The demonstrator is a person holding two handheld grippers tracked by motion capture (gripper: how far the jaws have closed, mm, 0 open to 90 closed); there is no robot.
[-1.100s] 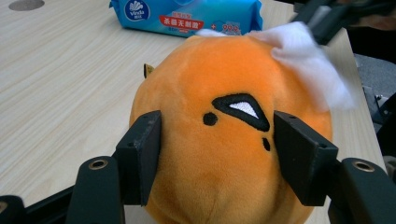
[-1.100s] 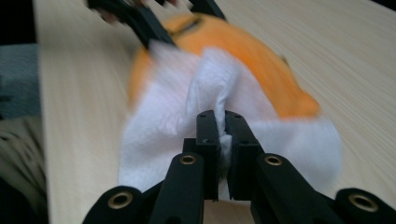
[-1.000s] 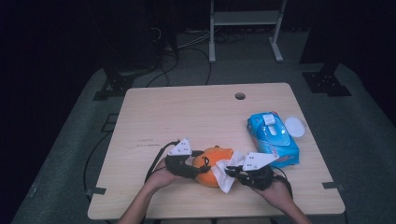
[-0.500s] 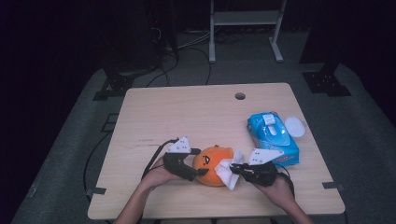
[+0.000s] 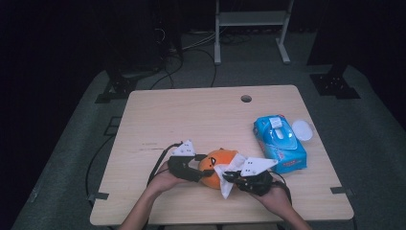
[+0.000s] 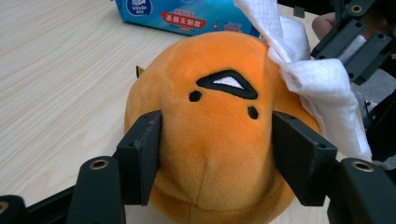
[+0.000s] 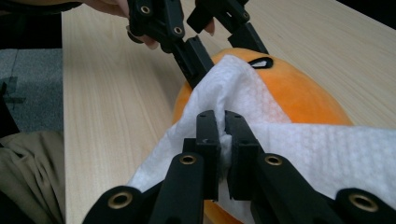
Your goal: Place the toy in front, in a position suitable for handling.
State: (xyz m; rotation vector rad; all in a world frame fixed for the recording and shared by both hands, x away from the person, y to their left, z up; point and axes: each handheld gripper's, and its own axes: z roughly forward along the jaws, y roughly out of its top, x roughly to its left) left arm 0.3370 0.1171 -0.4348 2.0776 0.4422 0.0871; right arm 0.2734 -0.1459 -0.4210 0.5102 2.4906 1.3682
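An orange plush toy (image 5: pixel 216 163) with a stitched face lies near the table's front edge. My left gripper (image 5: pixel 203 172) grips it from the left; its jaws have just been closing, and both pads (image 6: pixel 140 154) now press into the plush (image 6: pixel 219 135). My right gripper (image 5: pixel 231 178) is shut on a white wipe (image 5: pixel 229 168) and holds it against the toy's right side. In the right gripper view the jaws (image 7: pixel 220 126) pinch a fold of the wipe (image 7: pixel 289 140), which drapes over the plush (image 7: pixel 299 93). The left gripper (image 7: pixel 224 46) is behind it.
A blue pack of wet wipes (image 5: pixel 280 143) lies to the right of the toy, with a round white lid (image 5: pixel 301 129) beside it. The wooden table (image 5: pixel 191 120) has a cable hole (image 5: pixel 246 98) near its far edge. Both forearms come in from the front edge.
My right gripper has shifted a little to the left with the wipe, across the plush. The left hand and the toy stay where they were.
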